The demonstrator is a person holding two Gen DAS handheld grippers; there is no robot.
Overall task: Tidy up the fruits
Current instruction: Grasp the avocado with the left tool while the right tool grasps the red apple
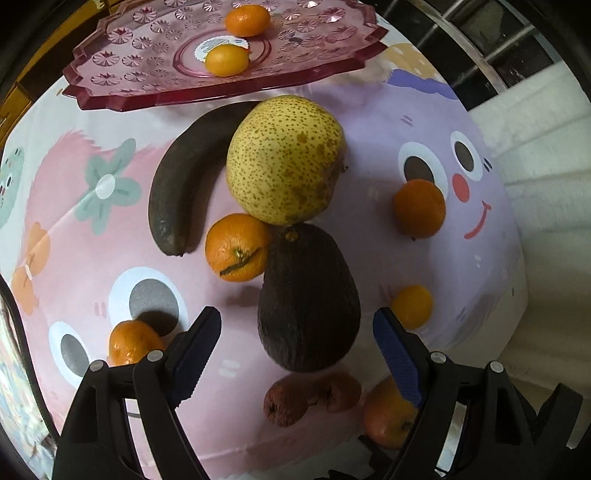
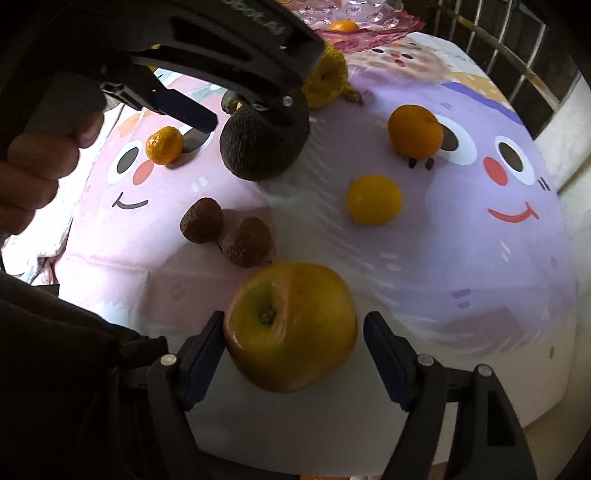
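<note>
Fingers of the left gripper (image 1: pixel 297 326) are standing apart on either side of a dark avocado (image 1: pixel 308 299), touching neither flank. Those of the right gripper (image 2: pixel 293 332) are likewise spread around a yellow-green apple (image 2: pixel 291 326), the left pad looking close against its skin, the right clear of it.

Everything is lying on a tabletop (image 2: pixel 461 258) covered in a pastel cloth printed with smiling cartoon faces; metal bars are showing beyond its far edge. A pink faceted tray (image 1: pixel 122 74) is sitting at the far edge, holding a mandarin (image 1: pixel 247 20) and a kumquat (image 1: pixel 226 61). Crowding the avocado are a speckled pear (image 1: pixel 284 158), a blackened banana (image 1: pixel 181 173) and an orange (image 1: pixel 238 248). Two wrinkled brown fruits (image 2: pixel 225 232) are lying between avocado and apple.
</note>
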